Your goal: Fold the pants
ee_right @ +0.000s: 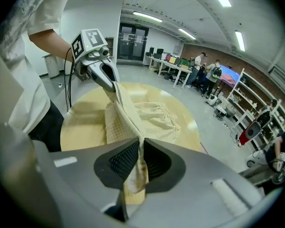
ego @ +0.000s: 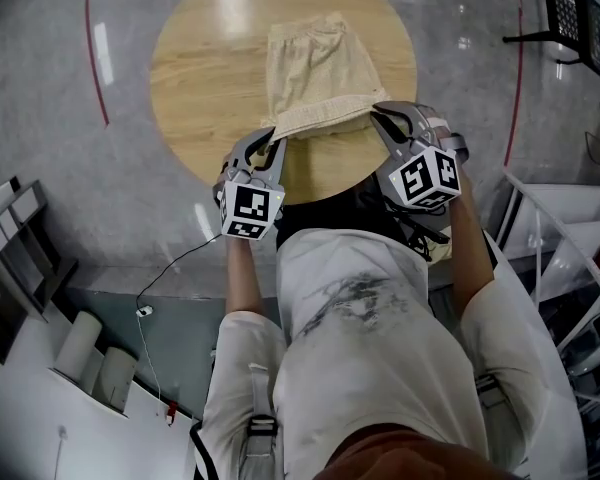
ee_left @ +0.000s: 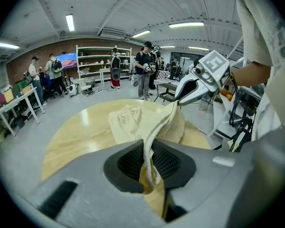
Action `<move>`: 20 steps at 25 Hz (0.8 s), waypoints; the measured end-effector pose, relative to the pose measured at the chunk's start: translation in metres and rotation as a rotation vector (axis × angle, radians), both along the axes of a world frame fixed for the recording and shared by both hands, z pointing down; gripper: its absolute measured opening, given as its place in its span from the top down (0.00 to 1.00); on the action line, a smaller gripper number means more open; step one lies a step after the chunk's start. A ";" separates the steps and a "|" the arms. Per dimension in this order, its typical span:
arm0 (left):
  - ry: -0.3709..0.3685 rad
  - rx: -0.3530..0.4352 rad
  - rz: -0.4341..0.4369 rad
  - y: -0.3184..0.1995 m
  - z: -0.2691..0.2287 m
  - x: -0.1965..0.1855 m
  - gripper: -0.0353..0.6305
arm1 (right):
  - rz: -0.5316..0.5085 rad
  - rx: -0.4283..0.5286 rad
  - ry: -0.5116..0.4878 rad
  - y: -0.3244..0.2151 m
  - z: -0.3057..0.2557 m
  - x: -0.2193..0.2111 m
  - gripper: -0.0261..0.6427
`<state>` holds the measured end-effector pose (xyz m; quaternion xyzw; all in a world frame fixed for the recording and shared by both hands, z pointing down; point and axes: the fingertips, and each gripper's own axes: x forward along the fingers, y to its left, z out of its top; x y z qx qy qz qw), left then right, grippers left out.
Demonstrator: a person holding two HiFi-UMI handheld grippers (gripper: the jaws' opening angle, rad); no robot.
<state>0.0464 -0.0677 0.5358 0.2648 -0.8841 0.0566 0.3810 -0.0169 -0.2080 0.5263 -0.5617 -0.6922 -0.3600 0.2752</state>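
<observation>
Pale yellow pants [ego: 313, 73] lie on a round wooden table [ego: 195, 68], their far end flat and the near waistband edge lifted and stretched between my two grippers. My left gripper [ego: 274, 138] is shut on the left corner of that edge; the cloth [ee_left: 149, 141] runs up between its black pads. At the other corner my right gripper [ego: 382, 118] is shut on the fabric [ee_right: 133, 127]. Each gripper view shows the other gripper across the taut edge: the right one [ee_left: 176, 102] and the left one [ee_right: 115, 84].
Grey floor surrounds the table, with a red curved line [ego: 95, 63] on it. White shelving and a rack [ego: 570, 258] stand at my right, a desk with rolls [ego: 40, 348] at my left. Several people [ee_left: 143, 70] stand by shelves far off.
</observation>
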 end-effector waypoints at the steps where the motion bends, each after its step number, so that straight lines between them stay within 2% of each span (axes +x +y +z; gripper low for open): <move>1: -0.003 0.000 0.000 0.001 0.000 -0.004 0.87 | 0.002 0.000 -0.004 0.001 0.000 -0.004 0.89; 20: -0.021 -0.002 -0.003 0.020 0.005 -0.064 0.87 | 0.057 0.006 -0.024 0.019 0.005 -0.060 0.89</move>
